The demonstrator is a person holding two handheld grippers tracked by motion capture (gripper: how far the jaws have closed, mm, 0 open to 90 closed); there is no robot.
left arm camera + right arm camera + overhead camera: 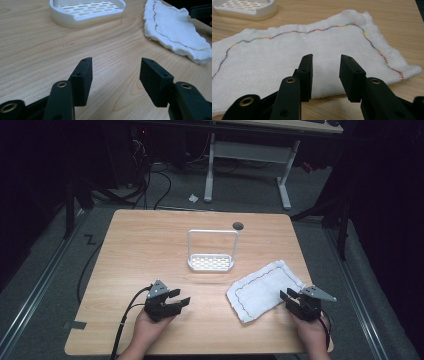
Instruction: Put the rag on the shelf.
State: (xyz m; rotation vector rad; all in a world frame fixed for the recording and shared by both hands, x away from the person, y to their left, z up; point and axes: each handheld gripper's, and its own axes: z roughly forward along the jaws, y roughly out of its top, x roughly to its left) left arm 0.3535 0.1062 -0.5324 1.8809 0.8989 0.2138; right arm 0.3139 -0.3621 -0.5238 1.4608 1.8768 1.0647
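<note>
A white cloth (263,290) with a coloured stitched border lies flat on the right half of the wooden table (150,250); it also appears as the cloth (294,55) and the cloth (175,30). My right gripper (289,297) hovers at the cloth's right edge, open, its jaws over the fabric's near edge with nothing between them; in its own view the right gripper (325,61) points across the cloth. My left gripper (179,299) rests near the table's front left, open and empty, seen as the left gripper (116,62) over bare wood.
A white slotted rack (211,262) with a tall wire handle stands at the table's middle; the rack (87,11) and the rack (244,8) show its base. A dark round hole (238,225) sits near the far edge. Cables trail on the floor beyond.
</note>
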